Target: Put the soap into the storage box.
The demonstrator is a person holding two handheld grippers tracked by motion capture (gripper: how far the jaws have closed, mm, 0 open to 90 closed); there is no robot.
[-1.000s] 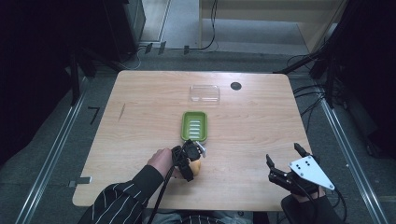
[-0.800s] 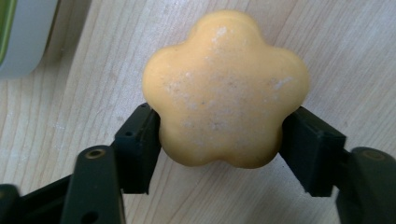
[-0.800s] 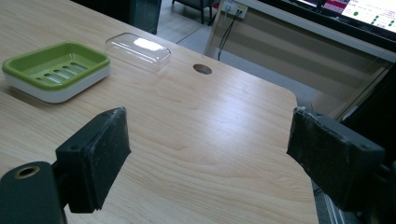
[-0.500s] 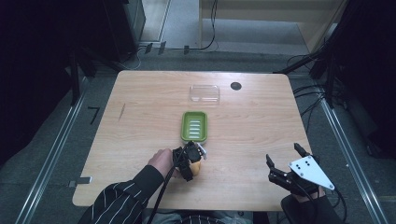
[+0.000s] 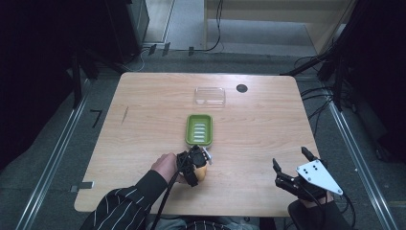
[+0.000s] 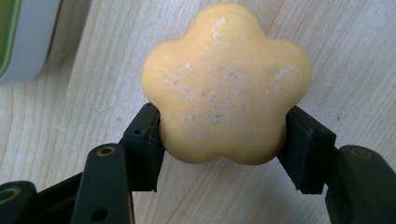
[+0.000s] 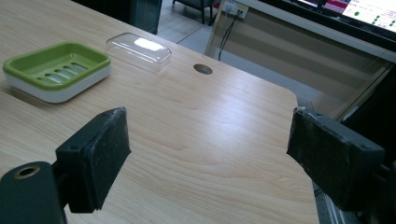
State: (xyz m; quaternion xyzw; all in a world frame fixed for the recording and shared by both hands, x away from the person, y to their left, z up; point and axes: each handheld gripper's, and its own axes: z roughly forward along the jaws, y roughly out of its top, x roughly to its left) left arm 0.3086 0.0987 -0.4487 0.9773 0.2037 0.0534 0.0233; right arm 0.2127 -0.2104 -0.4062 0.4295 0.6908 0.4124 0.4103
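So there's one yellow flower-shaped soap bar, pinched at its lower lobes between the two jaws of the left gripper, down on the light wooden table just this side of the one green slotted soap dish with a white base. One clear plastic lid lies further back, apart from the dish, next to one round dark hole. The right gripper is spread wide with nothing in it, near the table's right front corner.
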